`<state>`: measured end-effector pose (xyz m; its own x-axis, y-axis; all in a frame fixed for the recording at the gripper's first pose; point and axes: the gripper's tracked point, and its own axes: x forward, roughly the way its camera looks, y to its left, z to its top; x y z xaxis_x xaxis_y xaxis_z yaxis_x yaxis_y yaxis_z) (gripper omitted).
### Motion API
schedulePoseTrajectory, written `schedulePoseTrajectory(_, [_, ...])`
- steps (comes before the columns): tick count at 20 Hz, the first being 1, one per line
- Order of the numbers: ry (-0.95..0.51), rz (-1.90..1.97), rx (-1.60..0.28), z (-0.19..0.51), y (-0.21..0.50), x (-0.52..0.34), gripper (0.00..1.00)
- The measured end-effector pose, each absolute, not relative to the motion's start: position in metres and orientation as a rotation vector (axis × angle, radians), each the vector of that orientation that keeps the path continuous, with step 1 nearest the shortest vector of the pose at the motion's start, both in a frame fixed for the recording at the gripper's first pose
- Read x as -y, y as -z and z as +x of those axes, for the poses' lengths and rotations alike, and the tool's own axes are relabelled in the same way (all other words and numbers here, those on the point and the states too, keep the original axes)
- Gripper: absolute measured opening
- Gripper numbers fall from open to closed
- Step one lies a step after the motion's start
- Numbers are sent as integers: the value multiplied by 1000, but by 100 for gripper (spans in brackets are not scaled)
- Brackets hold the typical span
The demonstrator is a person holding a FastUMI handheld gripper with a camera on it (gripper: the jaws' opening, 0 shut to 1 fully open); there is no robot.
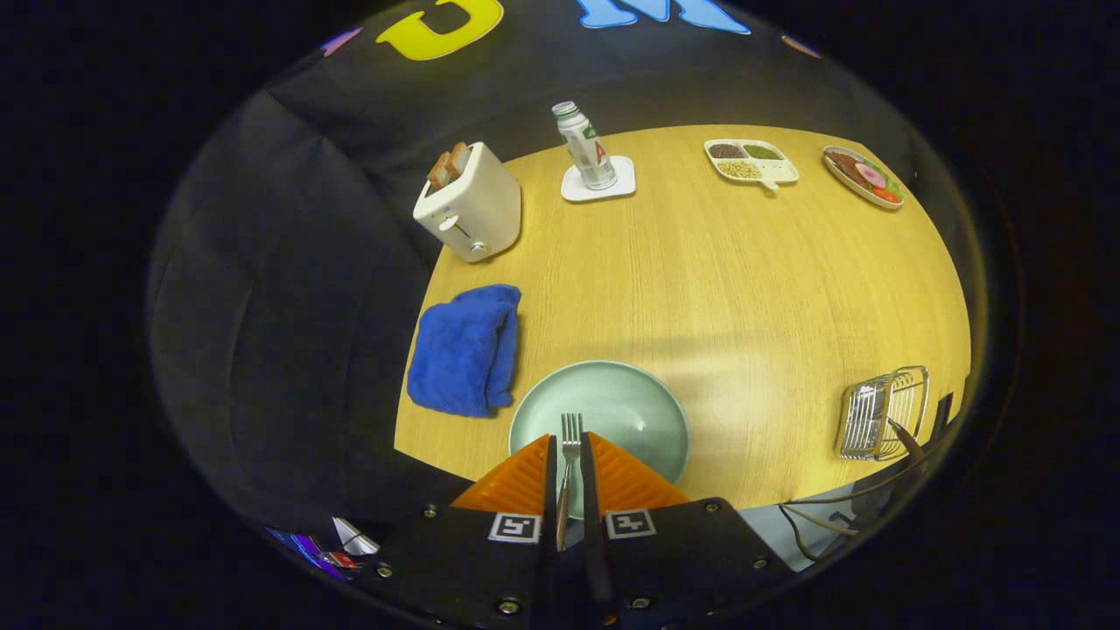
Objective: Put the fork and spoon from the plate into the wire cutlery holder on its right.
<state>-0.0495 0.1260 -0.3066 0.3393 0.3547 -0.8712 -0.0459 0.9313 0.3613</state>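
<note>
**Fork gripped above the plate**

While the gripper hangs over the near edge of the table, its two fingers are drawn close together and pinch the handle of the fork between them. Its tines stick out just ahead of the fingertips, over the pale green plate. That plate sits at the near edge of the wooden table, partly under the fingers. No spoon can be made out on the visible part of the plate.

Well apart from the plate, at the table's near right corner, the wire cutlery holder stands; something thin and dark leans out of it, too small to identify.

Just beside the plate, along the left edge, lies a crumpled blue cloth. Farther along that edge a white toaster holds slices of bread. At the far edge a bottle stands on a white coaster. Toward the far right corner rest a divided dish of grains and a plate of food.
</note>
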Motion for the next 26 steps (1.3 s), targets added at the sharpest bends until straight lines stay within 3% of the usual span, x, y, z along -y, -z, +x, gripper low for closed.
schedulePoseTrajectory(13, [-318, 283, -1458, -87, 382, -165, 13])
schedulePoseTrajectory(14, [-314, 283, -1472, -90, 385, -166, 18])
schedulePoseTrajectory(17, [-316, 262, -1513, -96, 399, -170, 19])
schedulePoseTrajectory(18, [-314, 257, -1524, -99, 402, -172, 27])
schedulePoseTrajectory(26, [-297, 219, -1594, -109, 423, -176, 27])
